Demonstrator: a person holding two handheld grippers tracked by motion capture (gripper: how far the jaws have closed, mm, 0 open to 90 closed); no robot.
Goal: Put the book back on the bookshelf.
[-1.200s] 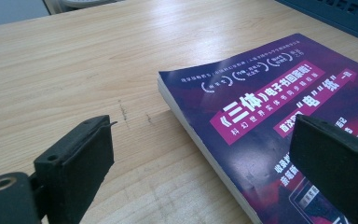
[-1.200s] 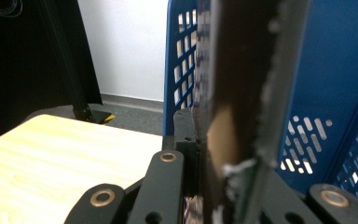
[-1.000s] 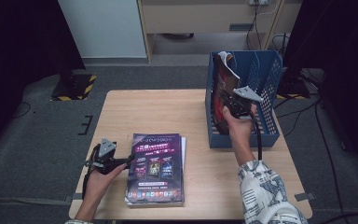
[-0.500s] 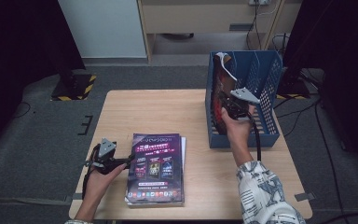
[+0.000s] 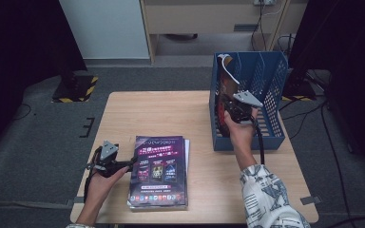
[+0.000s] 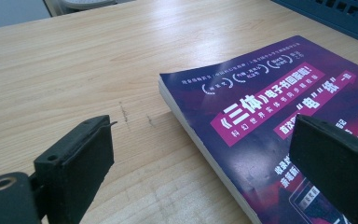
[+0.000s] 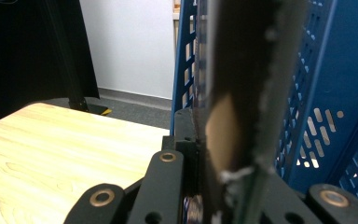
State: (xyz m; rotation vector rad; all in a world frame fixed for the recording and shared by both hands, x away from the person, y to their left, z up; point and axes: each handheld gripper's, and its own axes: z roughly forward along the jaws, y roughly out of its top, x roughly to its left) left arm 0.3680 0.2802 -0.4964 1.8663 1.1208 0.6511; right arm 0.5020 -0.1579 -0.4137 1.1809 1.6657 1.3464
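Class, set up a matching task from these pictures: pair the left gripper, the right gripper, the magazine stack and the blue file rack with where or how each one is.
Things:
1. left gripper
2. right gripper
3. magazine stack
4. blue file rack

States:
A. stands at the table's right edge
B. lies flat on the table
C. shut on an upright magazine
D. open beside the stack

Pairs: 1-D, 2-C, 3-B, 4-A

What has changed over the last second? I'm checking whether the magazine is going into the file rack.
Nothing visibly changed. The right hand-held gripper holds the magazine upright in the blue file rack; the left hand-held gripper rests open at the stack of magazines.
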